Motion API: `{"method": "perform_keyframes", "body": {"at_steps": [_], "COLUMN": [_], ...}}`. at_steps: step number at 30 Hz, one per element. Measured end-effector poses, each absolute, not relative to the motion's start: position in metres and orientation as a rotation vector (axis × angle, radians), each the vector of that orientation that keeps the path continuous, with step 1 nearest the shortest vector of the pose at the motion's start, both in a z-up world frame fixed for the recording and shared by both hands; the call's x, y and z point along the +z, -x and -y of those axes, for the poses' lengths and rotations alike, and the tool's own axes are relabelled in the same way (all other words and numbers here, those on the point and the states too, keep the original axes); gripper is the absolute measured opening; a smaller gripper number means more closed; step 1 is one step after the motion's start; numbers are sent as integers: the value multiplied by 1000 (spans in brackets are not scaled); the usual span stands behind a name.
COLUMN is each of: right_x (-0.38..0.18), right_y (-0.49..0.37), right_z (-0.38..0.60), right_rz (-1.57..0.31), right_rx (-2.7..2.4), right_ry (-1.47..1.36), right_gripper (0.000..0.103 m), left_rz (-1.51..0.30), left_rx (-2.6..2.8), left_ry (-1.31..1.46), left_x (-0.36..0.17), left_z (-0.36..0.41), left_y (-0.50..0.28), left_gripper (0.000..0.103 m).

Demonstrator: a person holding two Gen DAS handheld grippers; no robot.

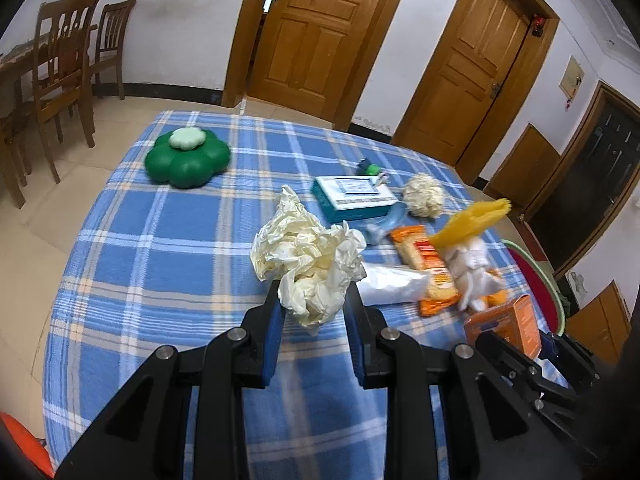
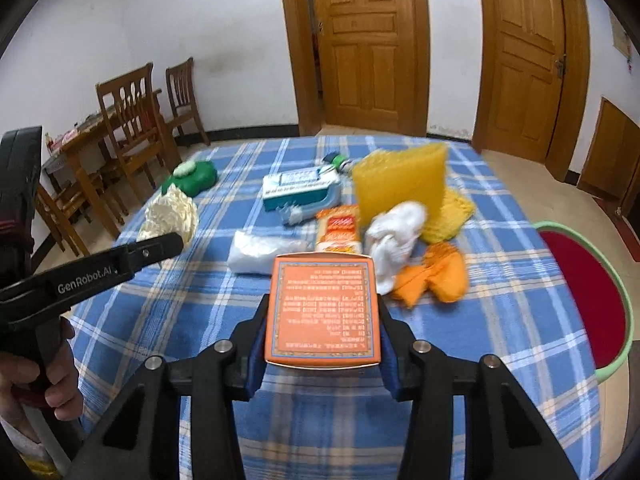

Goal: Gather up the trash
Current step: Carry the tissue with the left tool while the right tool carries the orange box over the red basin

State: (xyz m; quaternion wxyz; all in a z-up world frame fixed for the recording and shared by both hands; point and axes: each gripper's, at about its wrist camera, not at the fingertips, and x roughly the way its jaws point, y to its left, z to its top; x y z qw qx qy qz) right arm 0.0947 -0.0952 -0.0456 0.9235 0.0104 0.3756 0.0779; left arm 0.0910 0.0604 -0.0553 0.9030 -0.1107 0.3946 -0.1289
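Pinching crumpled paper (image 1: 310, 268), flat carton (image 2: 323, 316)

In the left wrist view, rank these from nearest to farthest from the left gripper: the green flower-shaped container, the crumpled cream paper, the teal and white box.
1. Crumpled cream paper: between the left gripper jaws.
2. Teal and white box: mid-table, ahead and slightly right.
3. Green flower-shaped container: far left of the table.

Blurred by motion: yellow mesh sheet (image 2: 402, 184) and white wad (image 2: 394, 236) just beyond the orange box (image 2: 323, 314). Print on that box too small to read. Red basin (image 2: 580, 292), right of the box, partly cut off at the frame's edge. Small green item (image 1: 370, 168) behind the teal box (image 1: 352, 198), unidentifiable.
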Motion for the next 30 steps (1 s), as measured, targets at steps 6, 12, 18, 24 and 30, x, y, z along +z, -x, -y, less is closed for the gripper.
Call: {"method": "perform_keyframes", "body": {"at_steps": [6,12,18,24,30], "right_x": [-26,-10,0,1,-2], "right_y": [-84,-76,-66,-58,-51], "right_z": [127,161,198,243,286], "right_rz": [-718,-681,-658,-651,-647], "right_rx": [118,71,-3,-74,-152], "right_ry": [-67,-107,-152,-221,-283], "right_gripper": [48,48,49,49,49], "left_rz": [-805,-797,-794,-814,-823], "left_rx": [-291,-334,-399,-478,-547], "left_ry": [221,212,192,165,122], "left_x": [-37,-21,-6,3,8], "left_z": [-36,-8,23,63,109], "left_y": [-86,-82,-79,-83,-87], "left_gripper": [29,29,29,29,29]}}
